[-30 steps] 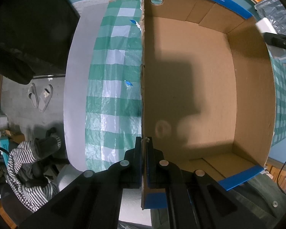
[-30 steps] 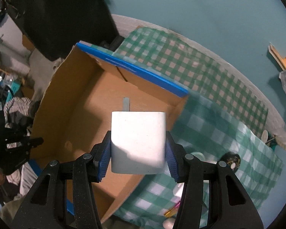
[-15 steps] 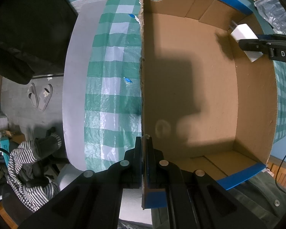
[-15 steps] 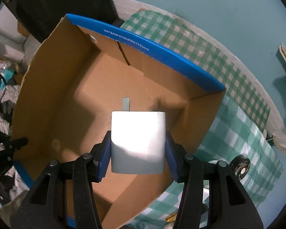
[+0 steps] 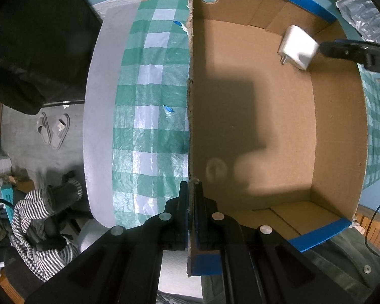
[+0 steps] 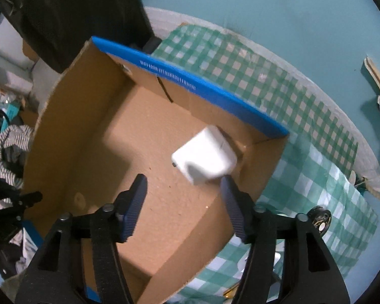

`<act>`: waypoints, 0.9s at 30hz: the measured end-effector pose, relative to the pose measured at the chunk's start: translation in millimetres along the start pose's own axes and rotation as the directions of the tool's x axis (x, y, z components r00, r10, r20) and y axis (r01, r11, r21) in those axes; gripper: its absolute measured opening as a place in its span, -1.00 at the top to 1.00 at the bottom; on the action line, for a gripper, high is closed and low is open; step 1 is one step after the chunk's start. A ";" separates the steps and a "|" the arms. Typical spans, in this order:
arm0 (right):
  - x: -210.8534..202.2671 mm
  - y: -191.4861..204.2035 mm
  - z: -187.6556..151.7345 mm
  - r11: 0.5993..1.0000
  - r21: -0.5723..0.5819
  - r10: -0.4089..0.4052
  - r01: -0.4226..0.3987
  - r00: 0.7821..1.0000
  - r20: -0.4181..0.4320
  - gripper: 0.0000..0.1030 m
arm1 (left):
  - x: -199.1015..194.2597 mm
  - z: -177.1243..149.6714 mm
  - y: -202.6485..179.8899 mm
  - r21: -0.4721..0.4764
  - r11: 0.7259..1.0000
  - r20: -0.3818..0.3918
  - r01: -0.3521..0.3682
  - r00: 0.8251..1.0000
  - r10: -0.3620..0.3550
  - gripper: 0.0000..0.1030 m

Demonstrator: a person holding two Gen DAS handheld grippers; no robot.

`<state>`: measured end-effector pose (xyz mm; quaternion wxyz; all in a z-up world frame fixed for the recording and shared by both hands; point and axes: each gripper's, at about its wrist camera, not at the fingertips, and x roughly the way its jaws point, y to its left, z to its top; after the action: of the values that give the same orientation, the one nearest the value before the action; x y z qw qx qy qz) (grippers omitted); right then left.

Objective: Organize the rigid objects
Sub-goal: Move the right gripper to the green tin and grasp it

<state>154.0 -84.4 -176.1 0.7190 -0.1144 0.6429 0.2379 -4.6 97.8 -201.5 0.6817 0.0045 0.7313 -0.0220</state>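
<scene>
Nearest, left gripper (image 5: 192, 197) clenched on the near wall of the cardboard box (image 5: 339, 126), one finger inside and one outside; judged a steadying grip, holding the box put on the checked cloth (image 5: 149, 116) for a drop-in.

Right gripper (image 6: 183, 190) spread wide above the box floor, grasping nothing; blue pads well apart, the right-hand one just beside the white charger (image 6: 205, 158), contact impossible to tell.

Beyond the pads, charger blurred and tilted, inside the box near the far corner under the blue-taped rim; likely just let go there. Resting or not: cannot tell.

Counted: one box, one charger with metal prongs (image 5: 282, 59) showing, two grippers. Farther off, a dark round item (image 6: 320, 219) on the cloth, unidentifiable.
</scene>
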 end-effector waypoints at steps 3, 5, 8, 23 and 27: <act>-13.2 0.3 0.4 1.000 0.000 -0.001 0.001 1.000 0.030 -0.28 | 0.5 0.1 -0.2 0.005 1.000 -0.002 -0.004 1.000 0.004 0.93; -24.1 0.0 -0.1 1.000 0.004 -0.005 0.004 0.999 0.053 -0.28 | 0.2 -0.3 -0.1 0.007 1.000 -0.001 -0.005 1.000 0.005 0.93; -40.2 -4.4 -1.5 1.000 0.017 0.001 -0.003 0.996 0.085 -0.28 | -0.5 0.3 -0.4 0.007 1.000 -0.002 -0.006 1.000 0.006 0.93; -65.0 -80.4 -33.9 0.989 0.143 -0.044 0.032 0.996 0.078 -0.29 | -2.1 2.0 -1.4 0.001 1.000 -0.003 -0.005 1.000 0.005 0.93; -49.9 -101.8 -44.8 0.983 0.180 -0.050 0.041 0.998 0.043 -0.30 | -2.6 1.0 -1.1 0.004 1.000 -0.002 -0.008 1.000 0.008 0.93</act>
<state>161.9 -202.8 -148.2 0.7468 -0.0583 0.6415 0.1654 -3.5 96.7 -198.9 0.6810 0.0088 0.7319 -0.0210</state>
